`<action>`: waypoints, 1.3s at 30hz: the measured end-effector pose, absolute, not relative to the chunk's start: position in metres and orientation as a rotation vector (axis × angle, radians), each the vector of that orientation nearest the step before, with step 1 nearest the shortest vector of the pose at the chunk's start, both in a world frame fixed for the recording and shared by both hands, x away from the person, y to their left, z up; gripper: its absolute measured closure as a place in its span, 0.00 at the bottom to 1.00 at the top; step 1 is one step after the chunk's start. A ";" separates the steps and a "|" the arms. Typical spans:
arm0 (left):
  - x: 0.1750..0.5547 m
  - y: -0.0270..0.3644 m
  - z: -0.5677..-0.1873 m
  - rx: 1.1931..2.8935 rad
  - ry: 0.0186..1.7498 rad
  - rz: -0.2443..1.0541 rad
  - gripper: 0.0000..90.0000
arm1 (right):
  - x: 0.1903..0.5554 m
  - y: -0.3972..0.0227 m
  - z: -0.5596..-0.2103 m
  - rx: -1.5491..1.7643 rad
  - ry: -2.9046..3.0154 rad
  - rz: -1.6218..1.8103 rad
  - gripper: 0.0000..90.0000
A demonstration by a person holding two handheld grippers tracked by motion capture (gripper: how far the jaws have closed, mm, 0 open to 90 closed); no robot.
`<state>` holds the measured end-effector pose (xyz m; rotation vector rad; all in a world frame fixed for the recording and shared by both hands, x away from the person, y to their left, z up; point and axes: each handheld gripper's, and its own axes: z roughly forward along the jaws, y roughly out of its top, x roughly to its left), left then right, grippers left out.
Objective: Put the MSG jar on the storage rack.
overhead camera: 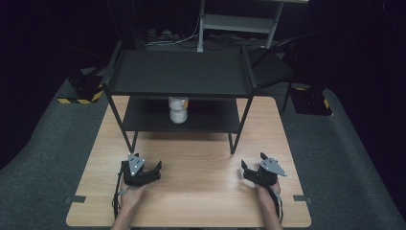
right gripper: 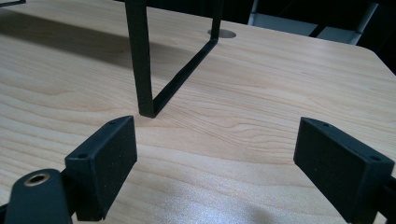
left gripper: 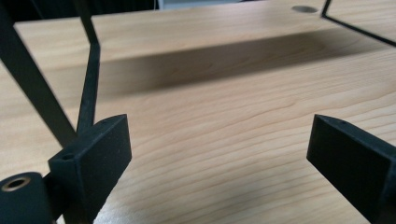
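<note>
A black two-tier metal shelf stands on the far half of the wooden table. A white bottle stands upright on its lower tier, partly hidden under the top tier. My left gripper rests low over the table near the shelf's front left leg, jaws wide open and empty. My right gripper hovers near the front right leg, also wide open with nothing between its fingers.
A black chair and a white rack stand behind the table. Black boxes with yellow-striped edges sit on the grey floor at both sides. Bare wood lies between the two grippers.
</note>
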<state>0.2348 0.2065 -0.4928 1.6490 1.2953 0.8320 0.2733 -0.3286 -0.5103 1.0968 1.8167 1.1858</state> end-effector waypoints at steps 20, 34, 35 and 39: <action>0.236 0.198 -0.500 1.676 1.340 0.876 0.12 | 0.273 -0.328 -0.510 1.091 1.824 1.178 0.14; 0.233 0.196 -0.501 1.677 1.330 0.895 0.11 | 0.273 -0.328 -0.509 1.089 1.829 1.174 0.14; 0.233 0.195 -0.502 1.678 1.328 0.900 0.11 | 0.273 -0.328 -0.509 1.088 1.830 1.174 0.14; 0.233 0.195 -0.502 1.680 1.326 0.905 0.11 | 0.273 -0.328 -0.509 1.089 1.831 1.173 0.14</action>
